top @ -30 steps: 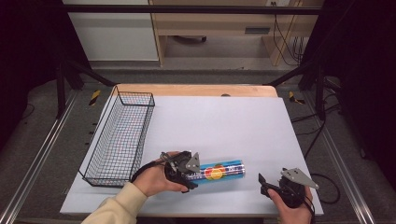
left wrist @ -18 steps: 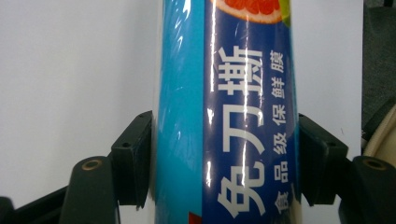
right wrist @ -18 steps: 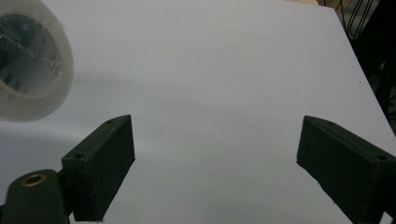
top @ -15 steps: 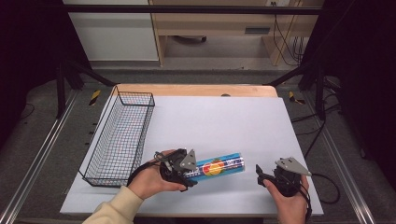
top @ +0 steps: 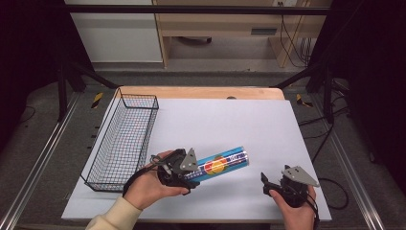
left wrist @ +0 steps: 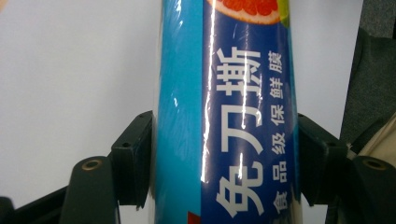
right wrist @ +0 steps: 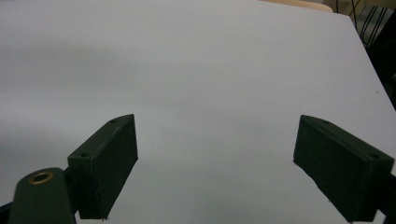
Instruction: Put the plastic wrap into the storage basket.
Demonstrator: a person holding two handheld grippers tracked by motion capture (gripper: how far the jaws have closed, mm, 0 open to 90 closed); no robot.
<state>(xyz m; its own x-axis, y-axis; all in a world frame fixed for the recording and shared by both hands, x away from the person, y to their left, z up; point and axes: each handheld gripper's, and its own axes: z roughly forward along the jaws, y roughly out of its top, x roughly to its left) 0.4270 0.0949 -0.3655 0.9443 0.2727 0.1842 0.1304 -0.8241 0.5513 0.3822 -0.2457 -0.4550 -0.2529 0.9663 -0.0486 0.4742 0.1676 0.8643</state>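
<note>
Gripping the blue roll of cling film near one end, the left gripper has its jaws closed on the tube from both sides; the left gripper view shows the black pads pressed against the glossy wrapper. The roll sits at the near middle of the white table top, its far end angled up and to the right. Whether it is lifted clear or resting on the surface cannot be told.

Right gripper near the table's front right corner, jaws wide apart, nothing between them, bare table ahead.

Step in hand, as judged: roll picked up, carry not yet made. The wire basket stands to the left, apparently empty, the likely goal. Next move would call for swinging the roll left, clearing the basket's rim and lining its length with the long side.

Roll's gripped end hidden by the hand. Label print partly cut off.
</note>
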